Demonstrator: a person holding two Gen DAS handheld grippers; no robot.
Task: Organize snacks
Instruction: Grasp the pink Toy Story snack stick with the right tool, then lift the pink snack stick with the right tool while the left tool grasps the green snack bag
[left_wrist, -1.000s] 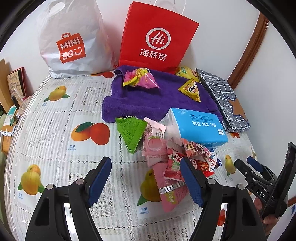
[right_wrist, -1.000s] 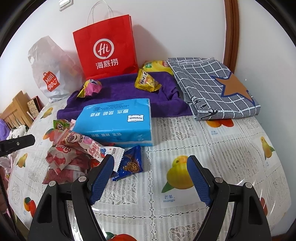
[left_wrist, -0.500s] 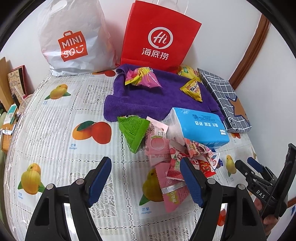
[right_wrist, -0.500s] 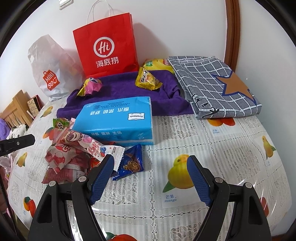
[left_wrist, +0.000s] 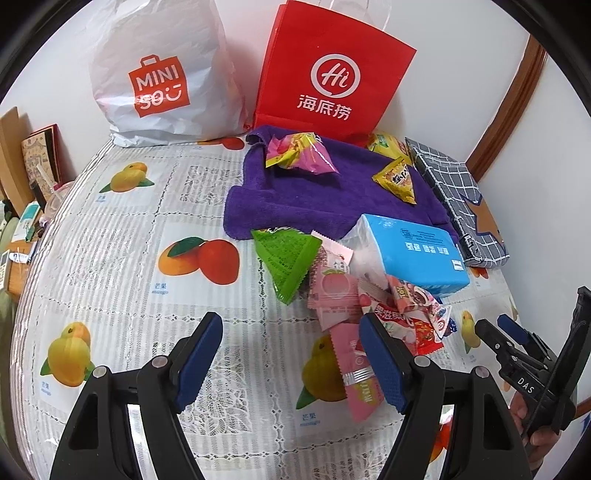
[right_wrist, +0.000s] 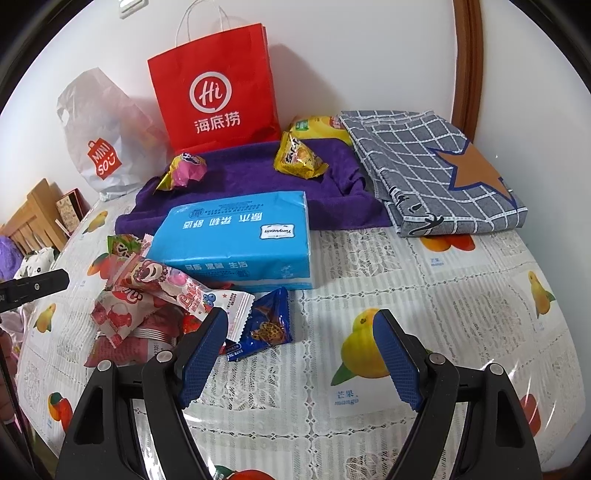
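A counter (left_wrist: 122, 236) under a clear-covered lace cloth printed with mangoes stands against a white wall, with brown wooden trim at the right. Left hand-held gripper (left_wrist: 291, 354): jaws spread and empty above the cloth, its right blue finger overlapping the near edge of the snack pile (left_wrist: 369, 306); a green triangular packet (left_wrist: 286, 258) lies just ahead, the blue tissue pack (left_wrist: 413, 254) ahead and to the right, touching the pile. Beyond these a purple towel (left_wrist: 314, 199) carries a pink-and-yellow packet (left_wrist: 299, 157) and a yellow packet (left_wrist: 397, 179); a white MINISO bag (left_wrist: 162, 74) and a red paper bag (left_wrist: 332, 74) lean on the wall farthest ahead. Right hand-held gripper (right_wrist: 299, 350): jaws likewise spread and empty, with a blue cookie packet (right_wrist: 267, 326) just ahead of its left finger and the pile further left. Only the right view shows this cookie packet clearly, the whole grey checked cloth (right_wrist: 436, 166) with its orange star, and wooden furniture (right_wrist: 33, 218) at far left; only the left view shows the green packet whole and the bare stretch of cloth to the left of the pile.
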